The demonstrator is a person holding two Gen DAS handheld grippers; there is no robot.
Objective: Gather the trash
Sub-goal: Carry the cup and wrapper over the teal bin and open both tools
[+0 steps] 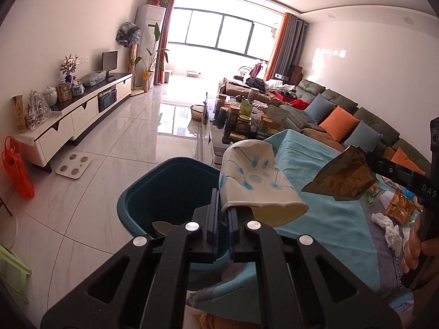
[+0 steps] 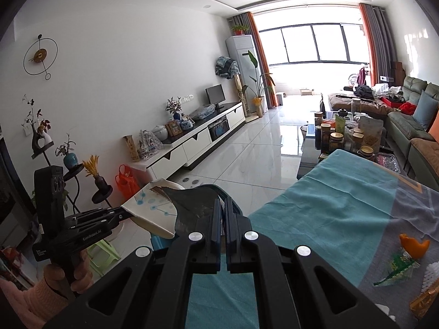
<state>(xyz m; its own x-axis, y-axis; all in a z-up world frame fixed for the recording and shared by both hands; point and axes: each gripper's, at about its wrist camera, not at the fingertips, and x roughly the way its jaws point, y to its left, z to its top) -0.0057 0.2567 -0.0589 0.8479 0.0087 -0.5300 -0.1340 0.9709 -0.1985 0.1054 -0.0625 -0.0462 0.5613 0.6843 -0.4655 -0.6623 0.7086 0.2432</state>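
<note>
Both grippers loaded rn: left gripper [image 1: 223, 211] clamped on a crushed paper cup [image 1: 255, 181], right gripper [image 2: 222, 213] pinching a dark wrapper [image 2: 196, 205], both w/ the blue bin [image 1: 164, 189] right there. Neither dropped yet imo. Tissues [image 1: 389, 227] + more wrappers [image 1: 399, 205] left on the table.

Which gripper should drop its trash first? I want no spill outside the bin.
Left gripper: its crumpled blue-dotted white paper cup hangs beside the teal plastic bin, while the right gripper's dark foil wrapper is farther off.

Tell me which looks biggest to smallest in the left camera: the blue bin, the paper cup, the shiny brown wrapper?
1. Blue bin
2. Paper cup
3. Shiny brown wrapper
The cup is nearest, so its size is exaggerated.
</note>
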